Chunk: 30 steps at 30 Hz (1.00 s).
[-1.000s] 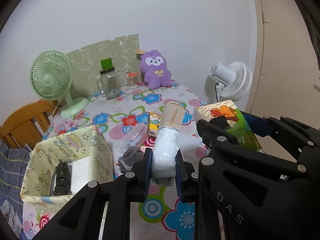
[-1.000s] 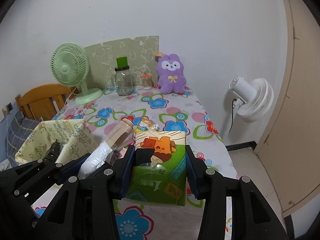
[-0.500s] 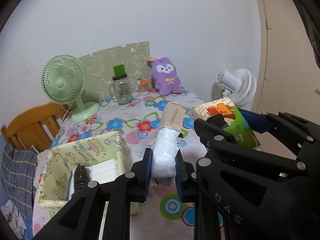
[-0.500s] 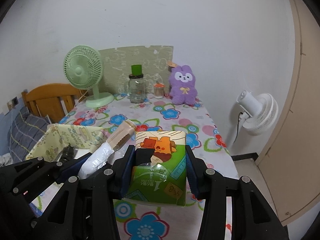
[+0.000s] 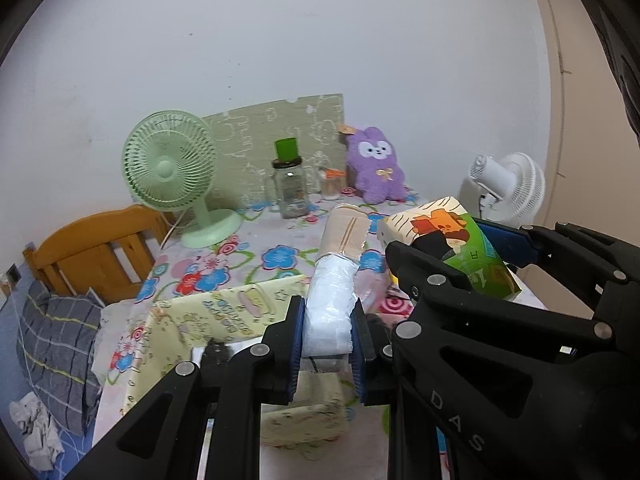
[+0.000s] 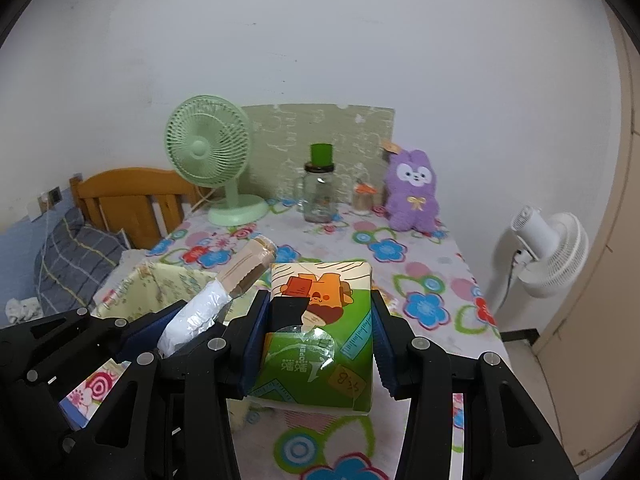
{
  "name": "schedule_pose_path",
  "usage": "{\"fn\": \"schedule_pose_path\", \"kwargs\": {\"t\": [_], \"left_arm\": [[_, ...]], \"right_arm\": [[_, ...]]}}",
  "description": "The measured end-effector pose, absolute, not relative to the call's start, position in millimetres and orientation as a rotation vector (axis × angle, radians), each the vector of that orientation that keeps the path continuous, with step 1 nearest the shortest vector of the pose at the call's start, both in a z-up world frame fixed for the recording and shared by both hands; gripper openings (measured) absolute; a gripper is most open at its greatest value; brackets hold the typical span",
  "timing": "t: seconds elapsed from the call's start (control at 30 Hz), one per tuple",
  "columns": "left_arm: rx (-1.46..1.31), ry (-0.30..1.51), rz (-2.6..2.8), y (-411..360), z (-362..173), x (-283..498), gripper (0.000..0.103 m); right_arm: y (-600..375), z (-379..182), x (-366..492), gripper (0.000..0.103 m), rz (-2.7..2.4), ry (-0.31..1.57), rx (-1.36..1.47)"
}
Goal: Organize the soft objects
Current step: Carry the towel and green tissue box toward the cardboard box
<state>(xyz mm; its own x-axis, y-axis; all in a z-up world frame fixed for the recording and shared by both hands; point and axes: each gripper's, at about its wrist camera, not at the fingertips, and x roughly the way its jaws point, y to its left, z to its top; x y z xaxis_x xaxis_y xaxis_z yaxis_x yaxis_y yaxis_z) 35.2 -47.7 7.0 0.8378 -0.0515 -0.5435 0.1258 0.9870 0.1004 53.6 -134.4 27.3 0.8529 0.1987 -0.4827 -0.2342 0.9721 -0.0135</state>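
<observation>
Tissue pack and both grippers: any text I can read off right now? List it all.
"OPEN": on the clear tab of the tissue pack, shown upside down.
"DAS": on the right gripper body, left wrist view.
Other print on the pack and on the yellow fabric box: too small or distorted to read.

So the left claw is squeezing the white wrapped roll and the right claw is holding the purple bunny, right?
Not quite. The right claw is holding the green tissue pack, not the purple bunny; the bunny sits at the back of the table, as the right wrist view shows. The left claw is squeezing the white wrapped roll.
</observation>
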Motion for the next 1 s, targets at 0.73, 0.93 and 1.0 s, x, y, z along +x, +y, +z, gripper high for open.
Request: {"fn": "schedule_pose_path", "kwargs": {"t": [0.73,0.93,1.0], "left_arm": [[0.041,0.658,0.074,36,-27,75,0.020],[0.021,0.688,0.103,51,-39,83,0.021],[0.013,0.703,0.109,56,-44,86,0.023]], "right_arm": [[-52,0,97,0.050,0.421,0.573,-0.089],[-37,-10,108,0.050,0.446,0.593,-0.099],[-33,-14,110,0.050,0.452,0.601,-0.103]]}}
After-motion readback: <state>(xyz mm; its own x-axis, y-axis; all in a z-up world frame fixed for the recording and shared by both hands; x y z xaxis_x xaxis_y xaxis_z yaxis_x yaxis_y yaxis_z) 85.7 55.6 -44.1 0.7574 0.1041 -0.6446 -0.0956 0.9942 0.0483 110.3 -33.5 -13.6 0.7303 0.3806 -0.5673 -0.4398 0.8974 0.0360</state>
